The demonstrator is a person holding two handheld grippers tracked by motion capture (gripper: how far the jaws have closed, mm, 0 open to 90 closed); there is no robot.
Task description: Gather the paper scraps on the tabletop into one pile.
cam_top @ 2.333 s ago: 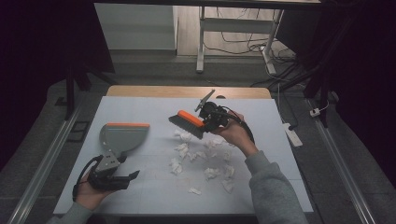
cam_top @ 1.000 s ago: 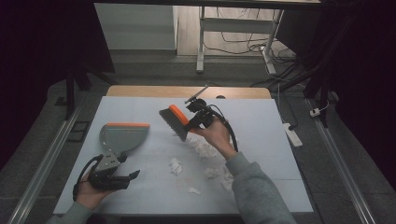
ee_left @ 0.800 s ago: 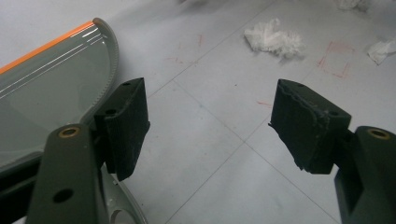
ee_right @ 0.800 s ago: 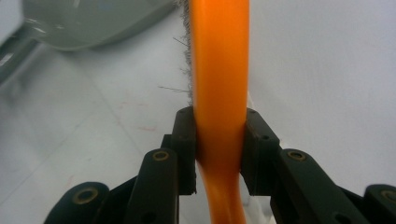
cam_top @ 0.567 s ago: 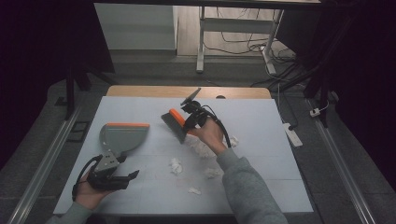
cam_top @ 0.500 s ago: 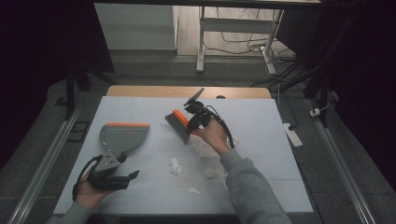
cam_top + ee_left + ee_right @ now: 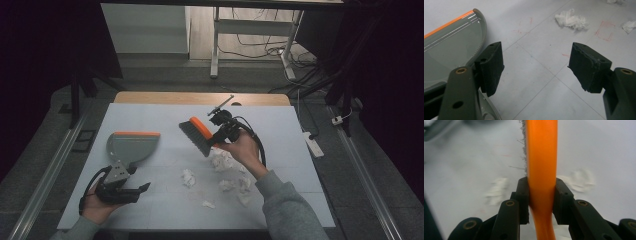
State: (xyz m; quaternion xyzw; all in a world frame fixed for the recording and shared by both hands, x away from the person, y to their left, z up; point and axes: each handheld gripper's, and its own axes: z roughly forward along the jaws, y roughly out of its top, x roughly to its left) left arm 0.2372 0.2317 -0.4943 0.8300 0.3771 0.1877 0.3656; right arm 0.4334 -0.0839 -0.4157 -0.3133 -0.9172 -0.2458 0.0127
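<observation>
Lying empty on the desk (image 7: 150, 112): grey dustpan (image 7: 131, 147), paper scraps (image 7: 226, 172) scattered to its right. Resting near the dustpan's handle, jaws spread: left hand-held gripper (image 7: 536, 67). Hovering above the scraps, pinching the orange brush (image 7: 541, 157) handle: right hand-held gripper (image 7: 541, 200).

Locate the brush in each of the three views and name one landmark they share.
High view: the brush is above the table's middle, held in the right gripper.
Left gripper view: no brush here; the dustpan lies at left.
Right gripper view: its orange handle runs up the centre, clamped between the jaws.
Shared landmark: the crumpled paper scraps on the white table.
</observation>
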